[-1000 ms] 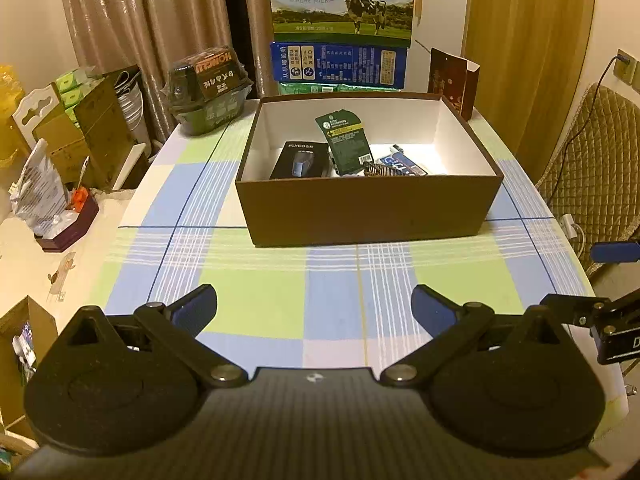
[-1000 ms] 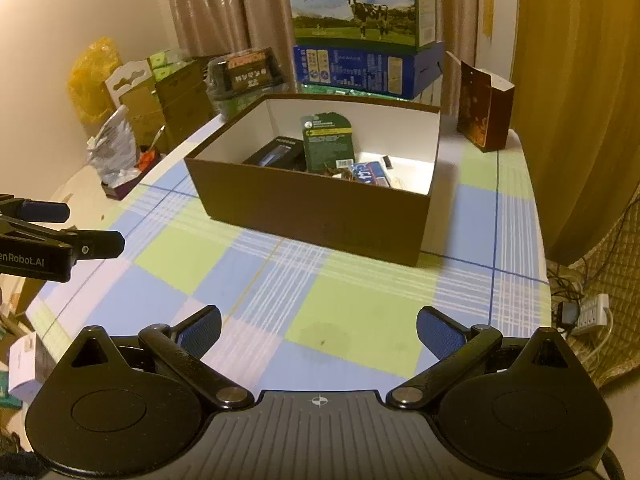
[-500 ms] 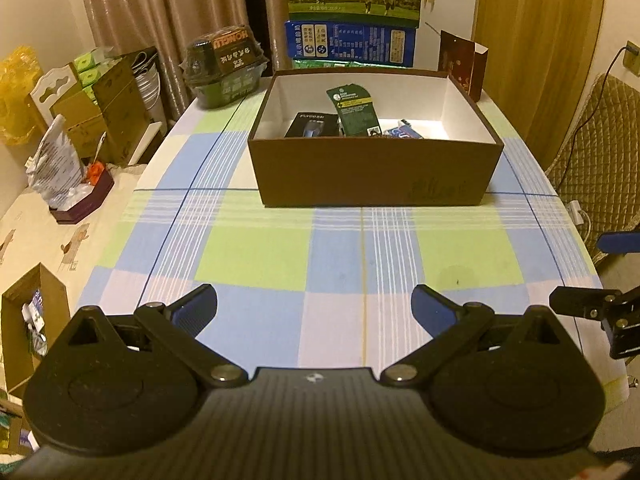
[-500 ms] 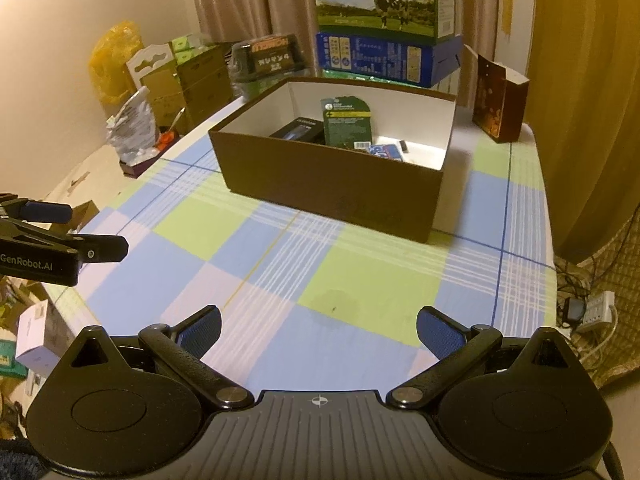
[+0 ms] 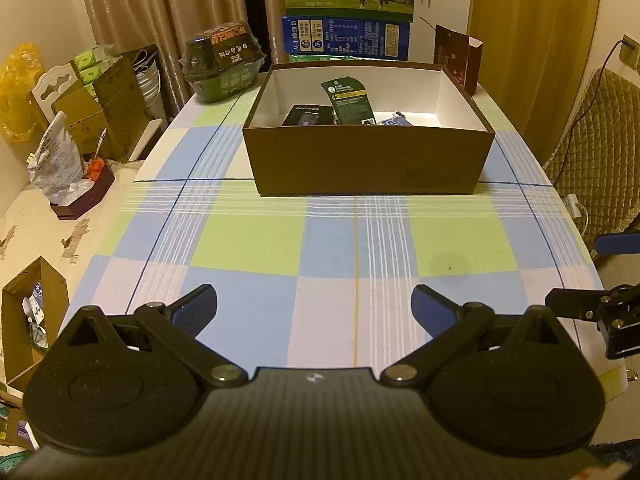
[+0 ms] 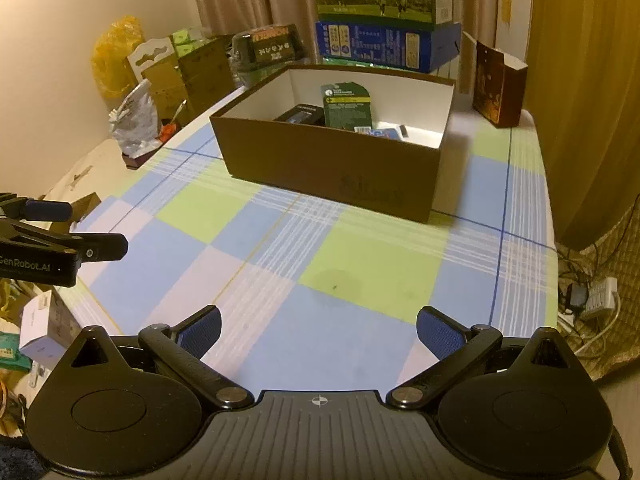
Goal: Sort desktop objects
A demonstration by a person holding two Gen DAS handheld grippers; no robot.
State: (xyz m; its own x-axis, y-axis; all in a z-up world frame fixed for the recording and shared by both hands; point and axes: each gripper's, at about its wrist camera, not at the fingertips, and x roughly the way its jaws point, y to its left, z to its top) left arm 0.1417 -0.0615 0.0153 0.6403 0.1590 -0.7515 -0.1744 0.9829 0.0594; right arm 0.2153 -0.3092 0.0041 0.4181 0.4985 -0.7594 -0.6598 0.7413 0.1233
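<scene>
A brown cardboard box (image 5: 368,160) with a white inside stands at the far middle of the checked tablecloth (image 5: 248,240). It also shows in the right wrist view (image 6: 332,168). Inside it lie a green packet (image 5: 350,100), a black box (image 5: 306,115) and a small blue item (image 5: 394,121). My left gripper (image 5: 314,310) is open and empty, low over the near table edge. My right gripper (image 6: 318,330) is open and empty over the near right part of the cloth. Each gripper shows at the edge of the other's view.
A dark wrapped pack (image 5: 224,62) and a brown carton (image 5: 458,58) stand on the far table corners. Milk cartons (image 5: 348,4) are stacked behind. Cardboard boxes (image 5: 100,100) and a bag (image 5: 56,168) crowd the left side. A padded chair (image 5: 596,136) is at the right.
Both grippers have drawn back from the box toward the near table edge, both staying open and empty. The box now looks farther away.
</scene>
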